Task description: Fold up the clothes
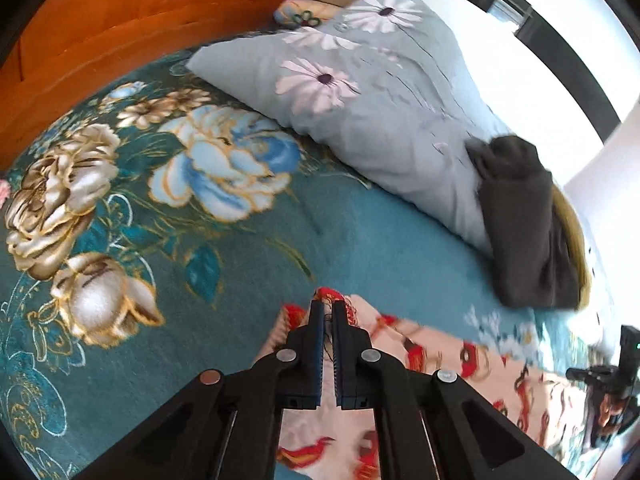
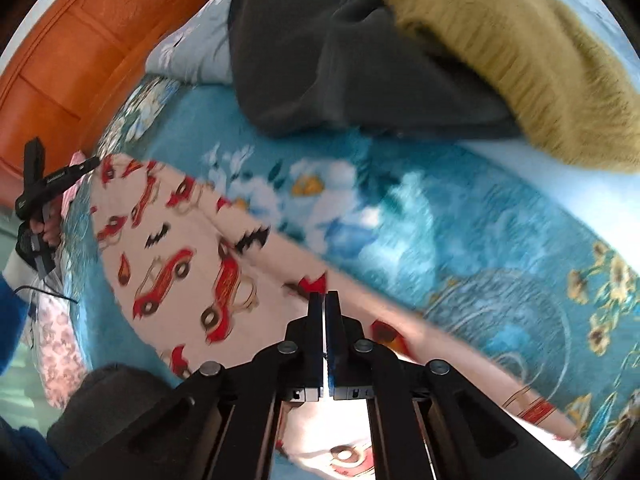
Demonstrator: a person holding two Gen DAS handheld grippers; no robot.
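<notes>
L tongs (image 1: 329, 304): mine, jaws nearly together w/ the red knit edge of the car-print garment (image 1: 440, 356) pinched btwn them. Thin gap shows lower down the pads, tips look clamped on cloth.
R tongs (image 2: 324, 296): jaws pressed together, on the same garment's edge; fabric runs under and past the tips. Reads as a grip, but the bite itself is hidden by the pads.
Garment: pale pink, red cars + black bats, stretched across the bed in front of me, one end per tong. Lies mostly flat in R view, one long edge running diagonally.
Stage: can't tell if I'm spreading it or carrying a fold over; both fit.
Risk 1: shallow bite on L, only the trim is caught; pull hard and it slips out, edge drops crooked.
Risk 2: uneven tension btwn the two ends, cloth skews, fold line goes off.
Risk 3: plush cover drags on the fabric, may bunch underneath.
Risk 4: dark grey garment (image 2: 340, 64) and mustard fuzzy one (image 2: 520, 60) sit near; a wide swing could snag them.
Surface: teal floral bedspread (image 1: 120, 200), soft, not firm.
Room: grey daisy pillow (image 1: 360, 92) toward the orange wood headboard (image 1: 100, 20); bright window (image 1: 540, 60) behind. Frames motion-blurred.
</notes>
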